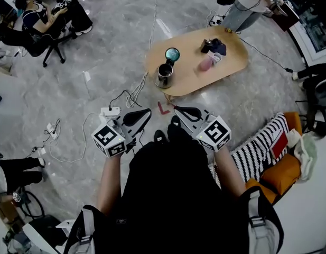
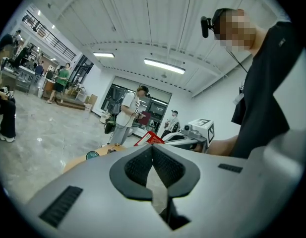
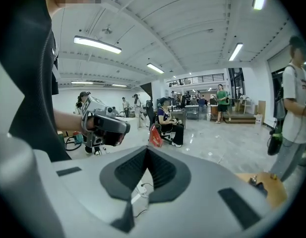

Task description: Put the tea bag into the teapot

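Hanging near the person [image 1: 168,194], left claw [image 1: 147,111] and right claw [image 1: 178,109] are each pressed together, empty; teapot [image 1: 164,74] stands on far counter [image 1: 190,81].

I see a tan table [image 1: 234,62] on grey veined floor [image 1: 110,36] — silvery teapot [image 1: 164,75], teal disc [image 1: 172,54], pink cup [image 1: 206,64]. My left gripper [image 1: 146,112] and right gripper [image 1: 179,110] are pale grey with black jaws; the cushion [image 1: 258,148] is black-and-white striped.

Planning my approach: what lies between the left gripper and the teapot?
In the head view, only marble floor crossed by loose cables lies between the left gripper and the teapot.
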`<state>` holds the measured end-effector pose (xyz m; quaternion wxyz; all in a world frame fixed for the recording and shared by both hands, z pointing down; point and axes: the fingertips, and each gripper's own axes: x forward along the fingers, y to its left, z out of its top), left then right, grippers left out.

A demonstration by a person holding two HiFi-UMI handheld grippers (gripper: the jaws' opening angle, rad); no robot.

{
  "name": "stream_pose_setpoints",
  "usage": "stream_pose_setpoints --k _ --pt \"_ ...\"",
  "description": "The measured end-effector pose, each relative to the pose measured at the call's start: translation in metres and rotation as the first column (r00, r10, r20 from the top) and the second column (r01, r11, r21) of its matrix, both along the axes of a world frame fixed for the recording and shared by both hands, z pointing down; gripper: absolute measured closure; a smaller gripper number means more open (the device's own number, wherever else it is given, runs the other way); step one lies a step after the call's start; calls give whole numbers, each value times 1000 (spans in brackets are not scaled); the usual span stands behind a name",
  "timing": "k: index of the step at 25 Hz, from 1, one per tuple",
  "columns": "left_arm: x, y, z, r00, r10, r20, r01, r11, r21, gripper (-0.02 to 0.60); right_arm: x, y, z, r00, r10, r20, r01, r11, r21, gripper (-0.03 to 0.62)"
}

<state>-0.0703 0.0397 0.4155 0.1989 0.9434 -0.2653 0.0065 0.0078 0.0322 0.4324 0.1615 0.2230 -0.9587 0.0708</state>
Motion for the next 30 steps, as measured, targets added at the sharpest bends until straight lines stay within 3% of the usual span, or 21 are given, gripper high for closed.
stream_pose_setpoints --k 13,23,30 --pt "5 -49 7 991 -130 24 131 991 -32 572 5 -60 10 991 -135 -7 135 990 -29 586" --pt "35 -78 12 976 -211 55 214 976 -39 572 23 -91 19 964 -266 -28 264 963 -46 586" --pt "39 -79 22 965 -256 50 259 964 -62 572 23 -96 38 942 -331 -58 326 942 -76 586"
